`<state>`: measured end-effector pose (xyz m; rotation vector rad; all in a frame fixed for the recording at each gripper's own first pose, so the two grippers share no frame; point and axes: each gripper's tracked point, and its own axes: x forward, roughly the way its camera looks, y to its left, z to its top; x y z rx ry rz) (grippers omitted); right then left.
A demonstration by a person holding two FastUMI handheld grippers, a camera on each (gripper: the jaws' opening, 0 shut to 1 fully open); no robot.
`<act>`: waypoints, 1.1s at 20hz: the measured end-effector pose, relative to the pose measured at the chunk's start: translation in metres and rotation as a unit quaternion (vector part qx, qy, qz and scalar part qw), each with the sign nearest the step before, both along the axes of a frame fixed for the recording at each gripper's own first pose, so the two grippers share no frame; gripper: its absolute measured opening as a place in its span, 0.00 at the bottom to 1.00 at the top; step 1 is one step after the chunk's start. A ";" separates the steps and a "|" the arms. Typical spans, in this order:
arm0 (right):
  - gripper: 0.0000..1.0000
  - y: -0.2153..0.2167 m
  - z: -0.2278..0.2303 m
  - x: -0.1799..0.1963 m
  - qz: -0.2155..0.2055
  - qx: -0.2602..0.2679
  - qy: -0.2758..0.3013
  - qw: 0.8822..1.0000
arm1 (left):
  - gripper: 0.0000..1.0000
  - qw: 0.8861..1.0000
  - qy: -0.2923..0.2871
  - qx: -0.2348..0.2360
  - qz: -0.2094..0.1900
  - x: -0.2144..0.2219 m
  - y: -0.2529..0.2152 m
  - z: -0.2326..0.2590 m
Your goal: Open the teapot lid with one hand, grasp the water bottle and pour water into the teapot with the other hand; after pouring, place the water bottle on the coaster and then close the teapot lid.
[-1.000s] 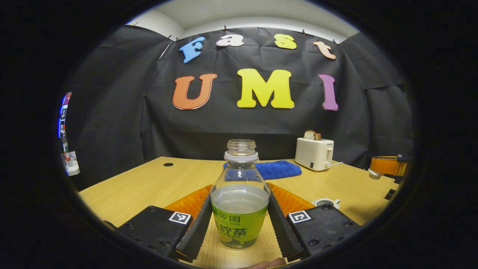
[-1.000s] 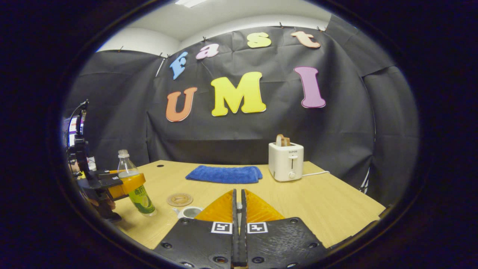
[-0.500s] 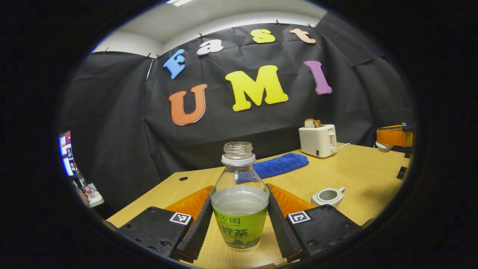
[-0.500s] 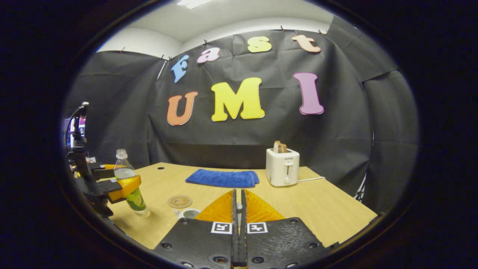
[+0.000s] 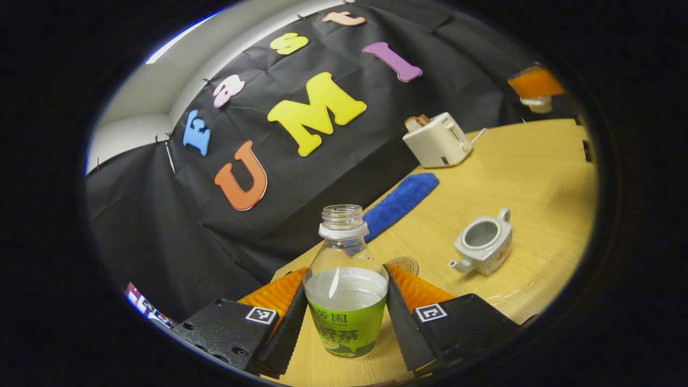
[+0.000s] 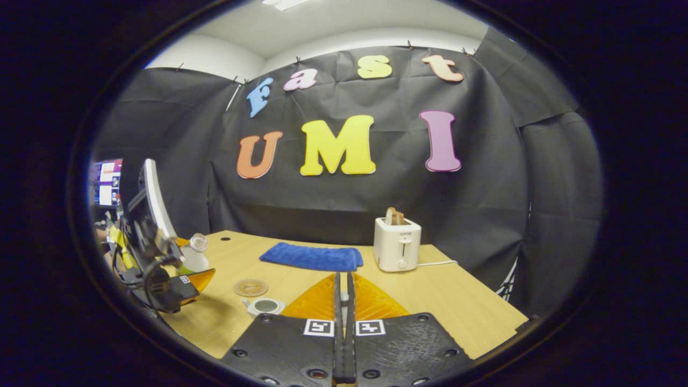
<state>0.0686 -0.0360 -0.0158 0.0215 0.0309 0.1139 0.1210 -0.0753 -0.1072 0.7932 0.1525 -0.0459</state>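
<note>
left gripper view: left gripper [image 5: 344, 317] clamps water bottle [image 5: 345, 290], tilted; open teapot [image 5: 482, 246] beyond; right gripper [image 6: 342, 322] clenched.

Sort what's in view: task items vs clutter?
Task items: water bottle gripped by left gripper; open teapot; coaster; right gripper, shut on something small, likely the lid.
Clutter: blue towel; toaster holding bread.
</note>
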 end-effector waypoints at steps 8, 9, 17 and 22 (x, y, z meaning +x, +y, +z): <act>0.00 -0.017 -0.006 0.003 -0.013 0.009 0.013 1.000 | 0.79 0.991 0.035 0.132 -0.012 -0.001 -0.009 -0.017; 0.00 -0.017 -0.006 0.003 -0.011 0.011 0.016 1.000 | 0.79 0.988 0.039 0.150 -0.019 -0.002 -0.012 -0.018; 0.00 -0.026 -0.005 0.002 -0.019 0.006 0.019 1.000 | 0.78 0.945 0.056 0.317 -0.054 -0.005 -0.034 -0.012; 0.00 -0.032 -0.002 0.001 -0.020 0.019 0.016 0.999 | 0.77 0.931 0.052 0.358 -0.054 0.003 -0.039 -0.008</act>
